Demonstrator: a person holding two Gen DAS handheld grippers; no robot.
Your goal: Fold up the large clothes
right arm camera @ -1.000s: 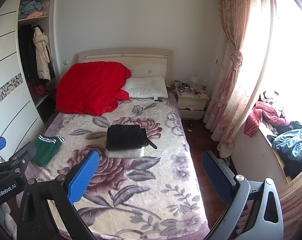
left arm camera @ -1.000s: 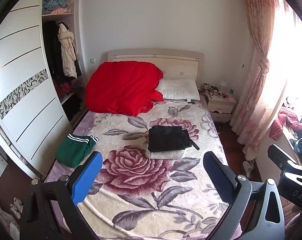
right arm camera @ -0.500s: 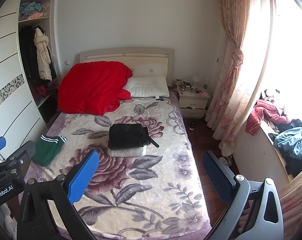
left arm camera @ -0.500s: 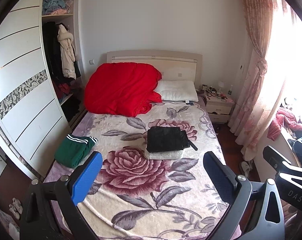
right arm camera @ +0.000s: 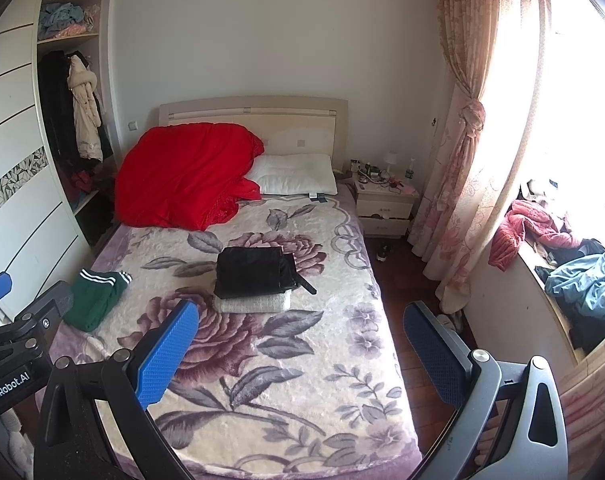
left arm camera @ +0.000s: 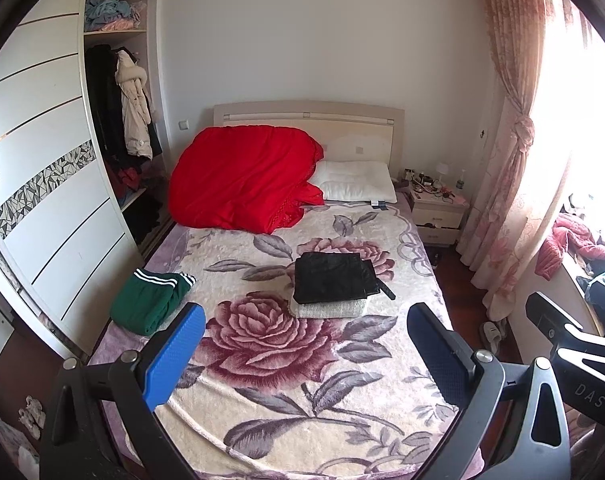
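Note:
A folded black garment [left arm camera: 334, 278] [right arm camera: 256, 270] lies on a folded white one [left arm camera: 328, 309] [right arm camera: 254, 302] in the middle of the floral bed [left arm camera: 286, 360] [right arm camera: 286, 364]. A folded green garment with white stripes [left arm camera: 148, 300] [right arm camera: 96, 294] rests near the bed's left edge. My left gripper [left arm camera: 304, 354] is open and empty, held high above the foot of the bed. My right gripper [right arm camera: 300, 352] is open and empty too, beside it to the right. Each gripper shows at the edge of the other's view.
A red quilt [left arm camera: 242, 178] and a white pillow [left arm camera: 356, 186] lie at the head of the bed. A wardrobe [left arm camera: 50, 184] stands on the left, a nightstand [left arm camera: 436, 210] and curtain [left arm camera: 510, 160] on the right. Clothes are heaped on the window ledge [right arm camera: 574, 272].
Both grippers have drawn back and up a little from the bed, so more of its foot shows. Nothing on the bed has moved.

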